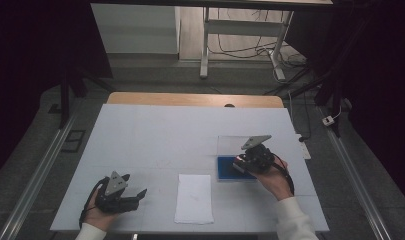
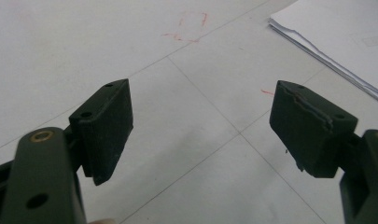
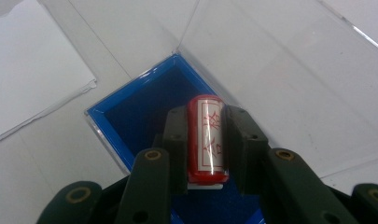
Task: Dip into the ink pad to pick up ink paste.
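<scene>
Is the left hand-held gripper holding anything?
No, the left hand-held gripper is wide open, with just bare table between its jaws.

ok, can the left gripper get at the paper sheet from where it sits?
Probably yes. The left gripper is open, jaws wide and empty, pointing toward the paper sheet with only bare table between. The right gripper is off over the blue box, holding a red stamp.

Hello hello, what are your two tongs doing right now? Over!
Left tongs open, empty, near the paper. Right tongs shut on the red stamp, over the blue tray. Nothing in the way. Over.
</scene>
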Demonstrator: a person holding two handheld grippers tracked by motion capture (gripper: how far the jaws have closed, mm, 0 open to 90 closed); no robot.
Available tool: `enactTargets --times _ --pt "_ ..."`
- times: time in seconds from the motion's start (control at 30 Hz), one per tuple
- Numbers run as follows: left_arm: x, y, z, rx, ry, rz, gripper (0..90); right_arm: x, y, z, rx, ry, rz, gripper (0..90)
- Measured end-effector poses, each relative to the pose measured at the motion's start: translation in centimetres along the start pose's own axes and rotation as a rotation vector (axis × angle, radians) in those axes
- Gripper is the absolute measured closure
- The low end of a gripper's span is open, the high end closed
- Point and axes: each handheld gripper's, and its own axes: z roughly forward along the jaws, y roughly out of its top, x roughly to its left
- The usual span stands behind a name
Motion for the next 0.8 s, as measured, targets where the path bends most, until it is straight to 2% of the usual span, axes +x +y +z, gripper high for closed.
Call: enactTargets --times 0.43,0.8 --pt "-0.13 0.02 0.06 0.005 -0.005 0.006 21.8 0.15 0.1 0.09 0.022 -0.011 -0.012 70.6" --pt "-0.28 0.04 0.1 0.01 -0.005 0.011 21.9 0.32 0.16 0.45 0.046 -0.02 -0.004 70.9"
